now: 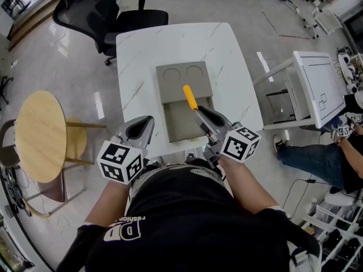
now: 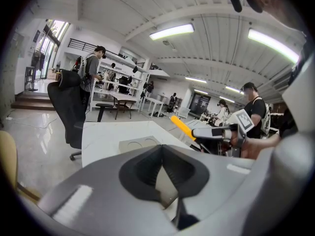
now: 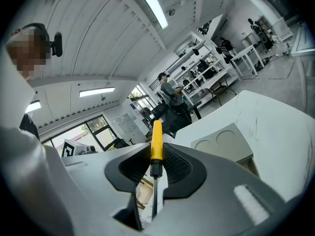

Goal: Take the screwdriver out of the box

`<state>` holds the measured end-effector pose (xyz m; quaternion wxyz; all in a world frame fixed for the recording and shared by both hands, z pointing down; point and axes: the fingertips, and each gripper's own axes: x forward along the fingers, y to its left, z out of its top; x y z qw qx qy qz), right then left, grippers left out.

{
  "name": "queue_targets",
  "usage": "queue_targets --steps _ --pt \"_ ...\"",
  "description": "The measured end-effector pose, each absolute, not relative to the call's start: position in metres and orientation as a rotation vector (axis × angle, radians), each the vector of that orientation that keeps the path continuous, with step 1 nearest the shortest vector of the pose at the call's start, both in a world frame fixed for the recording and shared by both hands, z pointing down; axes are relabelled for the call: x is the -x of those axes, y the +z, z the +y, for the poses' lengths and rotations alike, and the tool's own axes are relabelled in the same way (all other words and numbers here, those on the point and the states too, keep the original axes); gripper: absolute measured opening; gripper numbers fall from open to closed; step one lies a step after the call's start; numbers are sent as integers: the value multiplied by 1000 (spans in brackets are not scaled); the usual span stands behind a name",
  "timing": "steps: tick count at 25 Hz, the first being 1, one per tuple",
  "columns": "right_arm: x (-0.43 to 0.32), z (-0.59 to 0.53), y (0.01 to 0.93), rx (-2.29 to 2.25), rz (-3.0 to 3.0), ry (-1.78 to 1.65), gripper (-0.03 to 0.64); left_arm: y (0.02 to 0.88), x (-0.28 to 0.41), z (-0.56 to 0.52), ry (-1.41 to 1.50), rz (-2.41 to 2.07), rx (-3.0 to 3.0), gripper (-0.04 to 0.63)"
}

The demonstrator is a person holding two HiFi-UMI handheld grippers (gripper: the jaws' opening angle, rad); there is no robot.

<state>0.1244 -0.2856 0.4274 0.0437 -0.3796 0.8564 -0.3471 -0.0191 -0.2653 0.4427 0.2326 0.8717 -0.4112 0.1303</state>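
A grey box (image 1: 184, 103) lies open on the white marble table (image 1: 136, 55), its lid (image 1: 183, 79) with two round dents at the far side. My right gripper (image 1: 199, 111) is shut on a yellow-handled screwdriver (image 1: 190, 97), held above the box's tray. In the right gripper view the screwdriver (image 3: 156, 154) stands upright between the jaws, handle up, shaft down. My left gripper (image 1: 140, 127) hangs shut and empty at the table's near left edge. From the left gripper view the screwdriver (image 2: 182, 127) and the box (image 2: 140, 145) lie ahead.
A black office chair (image 1: 108, 10) stands beyond the table. A round wooden side table (image 1: 39, 135) is at the left. A white cabinet (image 1: 315, 89) and a seated person (image 1: 323, 152) are at the right. Several people stand in the background.
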Motion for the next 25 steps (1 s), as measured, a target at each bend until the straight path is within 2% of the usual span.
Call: queue_targets --steps 25 --pt "-124 -285 429 1156 2634 -1063 74 443 19 -265 362 -1133 -2396 58"
